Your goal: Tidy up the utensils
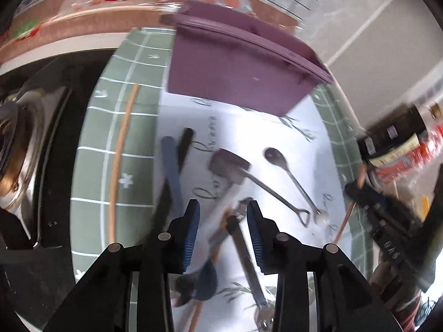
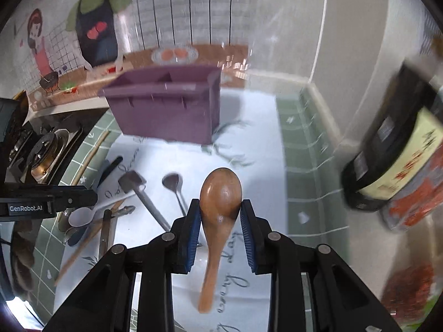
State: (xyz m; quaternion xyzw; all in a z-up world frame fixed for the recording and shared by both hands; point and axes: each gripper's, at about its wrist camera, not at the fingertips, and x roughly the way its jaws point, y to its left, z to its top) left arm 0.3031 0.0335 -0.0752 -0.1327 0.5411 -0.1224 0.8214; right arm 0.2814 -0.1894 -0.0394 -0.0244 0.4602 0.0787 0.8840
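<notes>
My right gripper (image 2: 220,207) is shut on a brown wooden spoon (image 2: 220,193), bowl forward, held above the white mat (image 2: 257,149). The purple utensil holder (image 2: 166,105) stands ahead at the back of the mat; it also shows in the left wrist view (image 1: 238,72). My left gripper (image 1: 223,207) is open and empty above a pile of utensils (image 1: 238,238). On the mat lie a small shovel-shaped spoon (image 1: 229,166), a dark metal spoon (image 1: 277,157), a blue-handled utensil (image 1: 171,163) and a black-handled one (image 1: 185,141). A wooden chopstick (image 1: 121,149) lies on the green cloth.
A gas stove burner (image 2: 41,155) sits at the left. Dark jars and red packets (image 2: 398,160) stand at the right by the wall. The green checked cloth (image 2: 307,144) lies under the white mat. The other gripper shows at the right of the left wrist view (image 1: 387,232).
</notes>
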